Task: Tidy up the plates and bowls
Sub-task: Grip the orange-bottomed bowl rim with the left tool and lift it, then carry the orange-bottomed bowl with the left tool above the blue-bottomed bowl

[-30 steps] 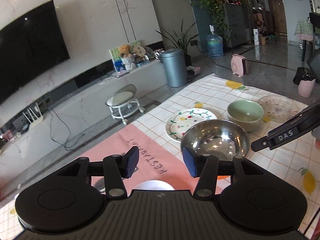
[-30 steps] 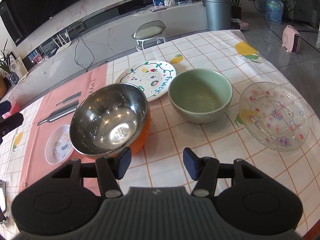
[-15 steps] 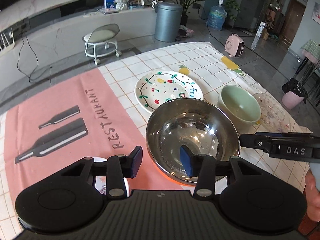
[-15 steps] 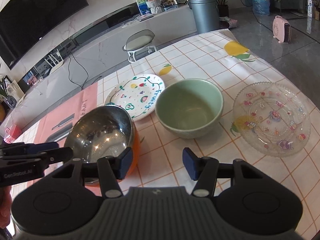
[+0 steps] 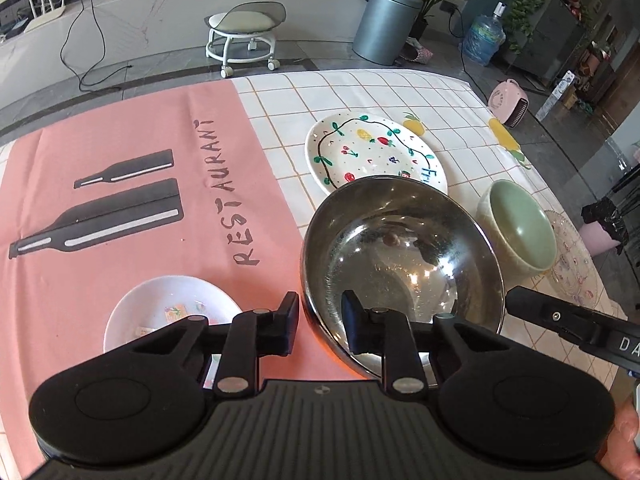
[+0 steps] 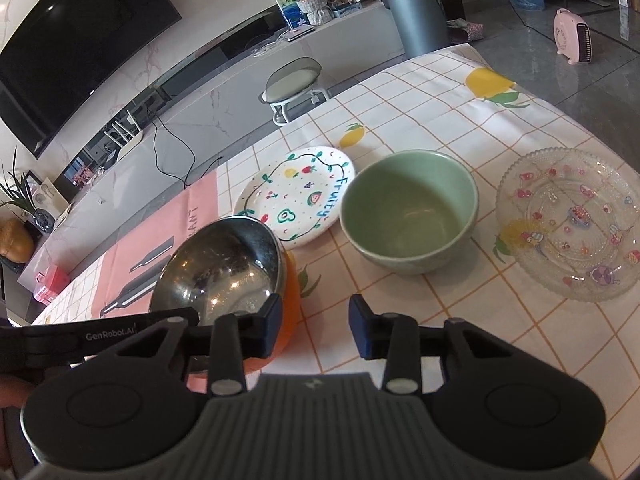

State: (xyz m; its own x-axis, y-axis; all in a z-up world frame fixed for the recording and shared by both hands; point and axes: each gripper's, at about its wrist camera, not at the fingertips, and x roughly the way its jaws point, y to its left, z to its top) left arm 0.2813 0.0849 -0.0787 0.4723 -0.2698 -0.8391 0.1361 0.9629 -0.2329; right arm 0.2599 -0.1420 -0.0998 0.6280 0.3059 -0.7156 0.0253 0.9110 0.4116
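A steel bowl with an orange outside stands on the table. My left gripper is open and straddles its near rim, one finger inside and one outside. A fruit-painted white plate lies behind it. A green bowl and a clear glass plate stand to the right. A small white dish lies on the pink mat. My right gripper is open and empty, hovering in front of the green bowl.
A pink "RESTAURANT" mat covers the left of the checked tablecloth. Beyond the table's far edge are a stool and a grey bin.
My left gripper has tilted down and moved onto the steel bowl's near rim, with its jaws now either side of it. My right gripper has drifted right, toward the green bowl.
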